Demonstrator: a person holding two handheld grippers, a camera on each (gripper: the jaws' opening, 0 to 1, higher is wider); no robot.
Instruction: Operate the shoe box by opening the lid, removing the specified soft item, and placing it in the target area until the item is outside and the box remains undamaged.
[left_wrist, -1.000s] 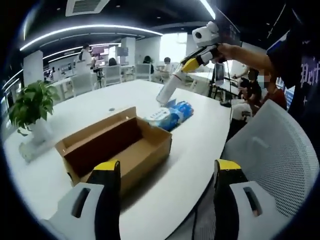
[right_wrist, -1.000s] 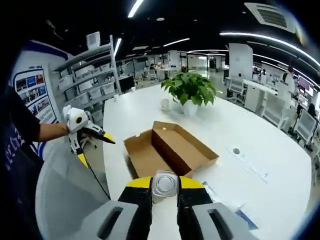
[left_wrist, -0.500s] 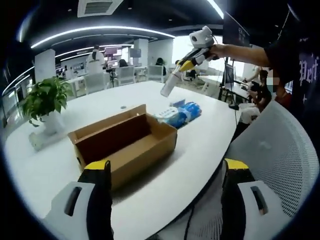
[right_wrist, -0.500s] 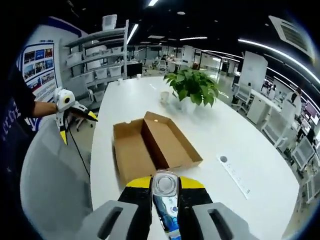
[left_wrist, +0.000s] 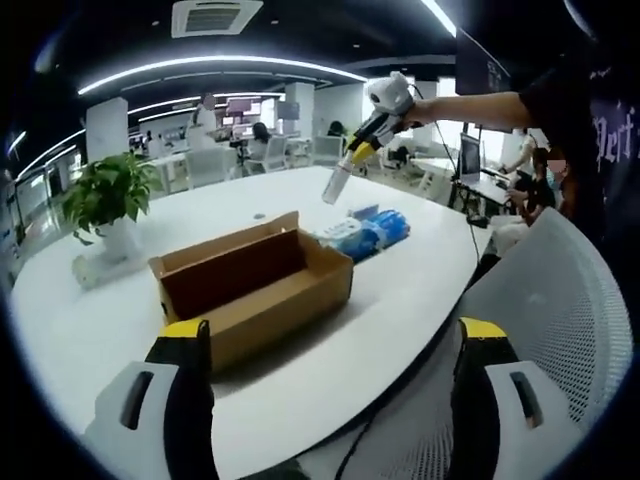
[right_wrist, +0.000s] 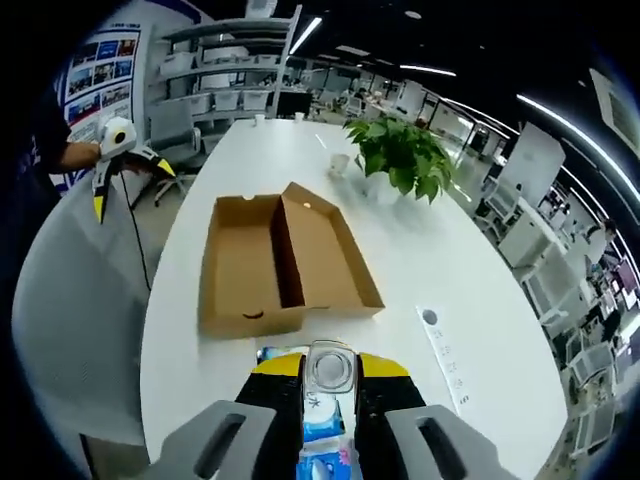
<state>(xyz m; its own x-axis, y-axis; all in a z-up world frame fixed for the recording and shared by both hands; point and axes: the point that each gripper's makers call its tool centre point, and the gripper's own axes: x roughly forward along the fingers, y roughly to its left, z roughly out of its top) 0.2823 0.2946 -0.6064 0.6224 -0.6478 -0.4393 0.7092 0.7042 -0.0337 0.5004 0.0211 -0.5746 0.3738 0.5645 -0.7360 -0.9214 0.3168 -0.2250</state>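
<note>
table (left_wrist: 400, 300): white, oval, glossy; carries everything named below. Landmark for places is the shoe box.
shoe box (left_wrist: 255, 290): brown cardboard, near the table's middle, lid swung fully open and lying flat next to the tray in the right gripper view (right_wrist: 285, 265). Inside looks bare. No visible damage.
soft item (left_wrist: 365, 228): blue-and-white soft pack, out of the shoe box, lying on the table just beside its far end in the left gripper view; in the right gripper view it sits on the near side of the box, right under the gripper (right_wrist: 320, 425).
right gripper (right_wrist: 329, 400): yellow-tipped jaws close together, almost touching, nothing between them. Seen from the left gripper view (left_wrist: 340, 180) it's raised above the soft item, well clear, held by a person's hand (left_wrist: 415, 110).
left gripper (left_wrist: 330, 400): jaws wide apart, holding nothing, off the table edge on the box's near side. In the right gripper view (right_wrist: 100, 190) it hangs left of the box, beyond the table edge.
plant (left_wrist: 105, 195): green, in a white pot, on the table beyond the box's long side.
chair (left_wrist: 545, 300): white mesh back, pulled up at the table edge nearest the left gripper.
room: open-plan office, strip ceiling lights, ceiling vent (left_wrist: 210, 15), white shelving (right_wrist: 230, 60) and desks behind; people seated in the background.
</note>
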